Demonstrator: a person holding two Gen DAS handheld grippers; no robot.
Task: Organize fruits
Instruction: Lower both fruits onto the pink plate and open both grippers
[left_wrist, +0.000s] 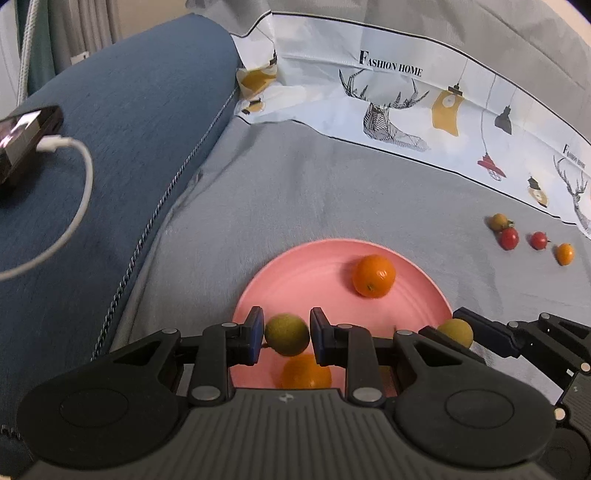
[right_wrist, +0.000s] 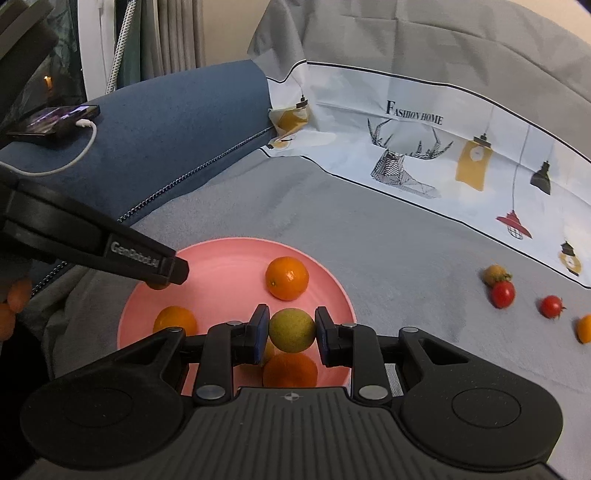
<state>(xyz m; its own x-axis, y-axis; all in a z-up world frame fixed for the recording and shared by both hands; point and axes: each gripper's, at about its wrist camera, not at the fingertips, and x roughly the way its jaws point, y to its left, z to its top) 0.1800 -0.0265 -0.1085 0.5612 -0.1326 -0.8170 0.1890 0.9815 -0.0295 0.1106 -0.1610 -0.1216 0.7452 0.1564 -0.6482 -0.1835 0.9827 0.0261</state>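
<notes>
Grey sofa cover (left_wrist: 332, 177); pink plate (left_wrist: 295, 273) holds oranges. Left gripper (left_wrist: 287, 338) jaws barely slack around green fruit (left_wrist: 287, 334); right gripper (right_wrist: 291, 332) clamps another (right_wrist: 291, 329). Round, firm, rolls easily: grip across the middle.

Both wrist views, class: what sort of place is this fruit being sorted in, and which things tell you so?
Most likely a living room at home, worked on a sofa: a blue upholstered armrest with a charging phone on it, a grey cover spread over the seat, and curtains behind.
</notes>
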